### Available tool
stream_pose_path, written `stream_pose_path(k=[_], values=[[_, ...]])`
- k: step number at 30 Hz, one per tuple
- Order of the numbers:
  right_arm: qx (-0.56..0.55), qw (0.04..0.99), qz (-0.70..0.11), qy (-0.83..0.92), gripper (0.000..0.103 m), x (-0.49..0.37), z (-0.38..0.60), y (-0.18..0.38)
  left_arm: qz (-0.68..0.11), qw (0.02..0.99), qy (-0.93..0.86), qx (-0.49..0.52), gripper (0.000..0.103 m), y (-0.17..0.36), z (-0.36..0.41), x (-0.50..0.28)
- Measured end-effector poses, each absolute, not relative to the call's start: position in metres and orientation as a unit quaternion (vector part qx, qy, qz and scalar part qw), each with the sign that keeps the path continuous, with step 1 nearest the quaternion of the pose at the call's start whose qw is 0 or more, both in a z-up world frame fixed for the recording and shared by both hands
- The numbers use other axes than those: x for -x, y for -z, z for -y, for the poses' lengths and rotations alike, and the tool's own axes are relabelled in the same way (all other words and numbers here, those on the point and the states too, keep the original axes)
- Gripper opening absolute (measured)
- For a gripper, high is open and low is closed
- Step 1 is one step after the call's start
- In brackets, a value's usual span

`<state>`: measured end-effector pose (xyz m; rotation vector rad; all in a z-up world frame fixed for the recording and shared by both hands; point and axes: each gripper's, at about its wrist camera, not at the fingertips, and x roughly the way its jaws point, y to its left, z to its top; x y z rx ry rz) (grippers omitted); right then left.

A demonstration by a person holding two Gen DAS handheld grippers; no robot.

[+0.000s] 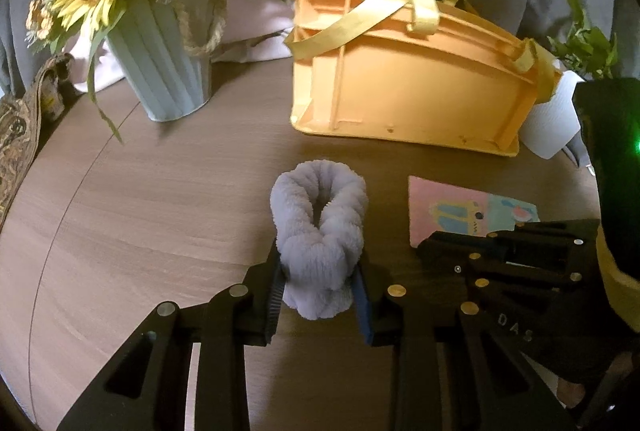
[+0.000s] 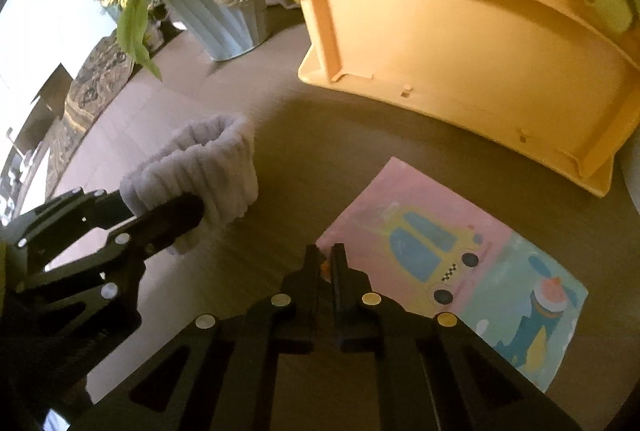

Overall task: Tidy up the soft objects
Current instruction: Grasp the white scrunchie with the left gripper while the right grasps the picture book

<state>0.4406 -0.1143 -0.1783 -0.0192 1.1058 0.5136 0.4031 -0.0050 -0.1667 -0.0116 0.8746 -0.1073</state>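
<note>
A fluffy lavender cloth roll stands on the wooden table, and my left gripper is shut on its lower part, pads pressed into both sides. The right wrist view shows the same roll at the left, in the left gripper. A flat pink and blue printed cloth lies to the right of it. My right gripper is shut, its tips pinched together at that cloth's near left corner. In the left wrist view the right gripper covers that corner of the printed cloth.
An orange plastic crate with yellow straps over its rim stands behind both cloths. A pale ribbed vase with sunflowers is at the back left, a white pot with a green plant at the right. The table's curved edge runs along the left.
</note>
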Motion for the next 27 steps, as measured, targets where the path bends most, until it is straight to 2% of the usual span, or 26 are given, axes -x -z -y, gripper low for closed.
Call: stream_pose_path(k=[13, 15, 16, 17, 20, 27], values=[[0.005, 0.83, -0.498, -0.251, 0.008, -0.436, 0.127, 0.16, -0.417, 0.906, 0.065, 0.001, 0.03, 0.165, 0.015, -0.401], [0.019, 0.83, -0.498, -0.251, 0.021, -0.435, 0.124, 0.162, -0.418, 0.906, 0.063, 0.003, 0.03, 0.166, 0.012, -0.401], [0.024, 0.831, -0.497, -0.248, 0.038, -0.434, 0.123, 0.163, -0.418, 0.906, 0.06, 0.003, 0.03, 0.166, 0.01, -0.401], [0.03, 0.835, -0.495, -0.24, 0.047, -0.434, 0.122, 0.164, -0.42, 0.906, 0.058, 0.003, 0.03, 0.167, 0.008, -0.402], [0.046, 0.84, -0.489, -0.229, 0.058, -0.435, 0.121, 0.167, -0.423, 0.905, 0.052, -0.001, 0.03, 0.17, 0.005, -0.404], [0.069, 0.835, -0.499, -0.222, 0.059, -0.443, 0.116, 0.182, -0.427, 0.903, 0.052, 0.0, 0.03, 0.172, 0.005, -0.405]])
